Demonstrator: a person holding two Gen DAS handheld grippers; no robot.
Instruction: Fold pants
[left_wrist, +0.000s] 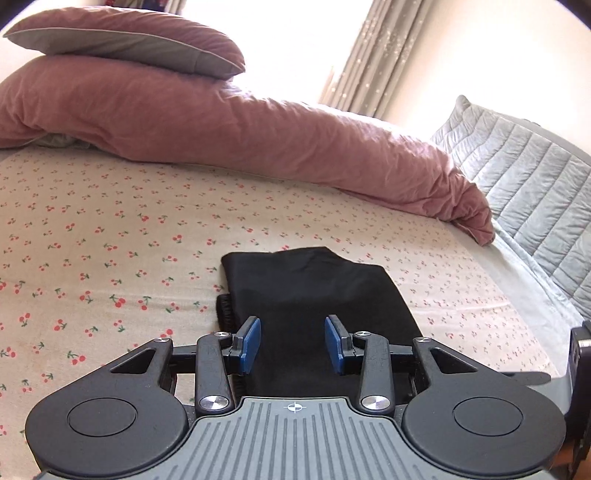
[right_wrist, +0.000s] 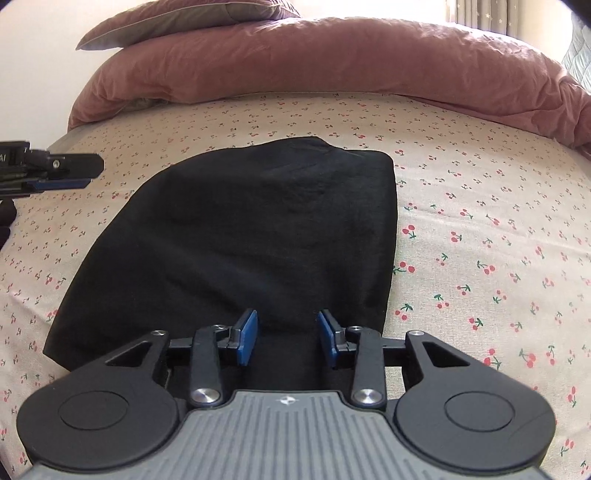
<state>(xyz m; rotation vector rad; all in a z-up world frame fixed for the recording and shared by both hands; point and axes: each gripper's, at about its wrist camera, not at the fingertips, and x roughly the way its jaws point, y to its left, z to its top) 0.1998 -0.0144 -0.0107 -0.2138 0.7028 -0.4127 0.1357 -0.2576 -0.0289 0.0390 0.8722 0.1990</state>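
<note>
Black pants (left_wrist: 314, 288) lie folded into a compact rectangle on the cherry-print bed sheet (left_wrist: 110, 240). In the right wrist view the pants (right_wrist: 258, 221) fill the middle, with their near edge under the gripper. My left gripper (left_wrist: 292, 325) hovers over the near end of the pants, its blue pads apart with nothing pinched between them. My right gripper (right_wrist: 287, 317) stands open the same way over the near right part of the pants. The left gripper (right_wrist: 88, 171) also shows side-on at the left edge, above the sheet and clear of the cloth.
A rolled pink duvet (left_wrist: 258, 133) runs across the back of the bed with a pink-and-grey pillow (left_wrist: 129, 40) on top. A grey quilted cover (left_wrist: 524, 177) lies along the right edge. Curtains (left_wrist: 373, 59) hang by a bright window behind.
</note>
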